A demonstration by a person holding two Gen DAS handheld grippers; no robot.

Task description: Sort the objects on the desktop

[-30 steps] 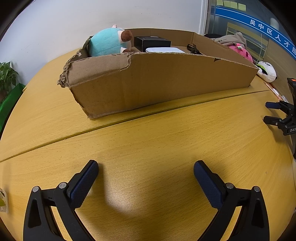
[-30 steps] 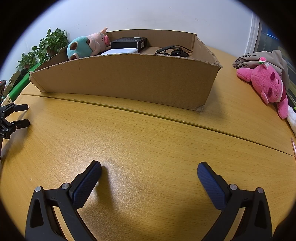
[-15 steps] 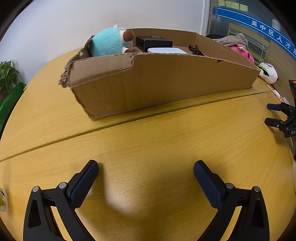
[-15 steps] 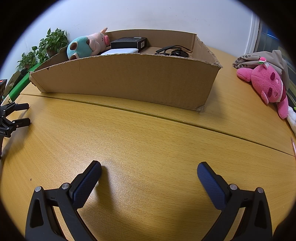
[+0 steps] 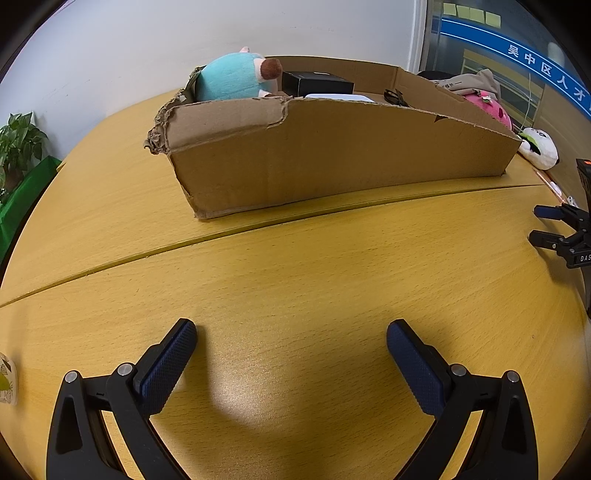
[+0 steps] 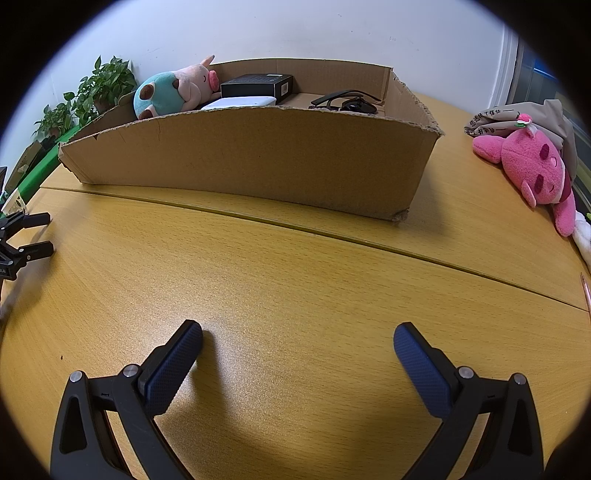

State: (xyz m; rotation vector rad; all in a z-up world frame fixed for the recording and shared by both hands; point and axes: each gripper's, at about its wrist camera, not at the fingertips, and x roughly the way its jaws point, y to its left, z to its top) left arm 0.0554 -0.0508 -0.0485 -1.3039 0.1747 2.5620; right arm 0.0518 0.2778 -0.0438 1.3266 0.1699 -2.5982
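Both grippers, the left gripper [image 5: 291,339] and the right gripper [image 6: 297,343], are spread wide and hold nothing above the yellow wooden surface [image 6: 295,266]; a seam [image 6: 332,230] crosses it; beyond stands the cardboard box [image 6: 251,155] holding a teal plush [image 6: 162,96], a black box [image 6: 258,83] and a white case [image 6: 240,102]; a pink plush [image 6: 532,166] lies right of it; potted plants [image 6: 99,88] line the white wall [image 6: 295,33].

My left camera looks low across the yellow wooden table [image 5: 295,280] toward the torn brown cardboard box [image 5: 332,155]; my right camera shares that box [image 6: 258,155], from further right
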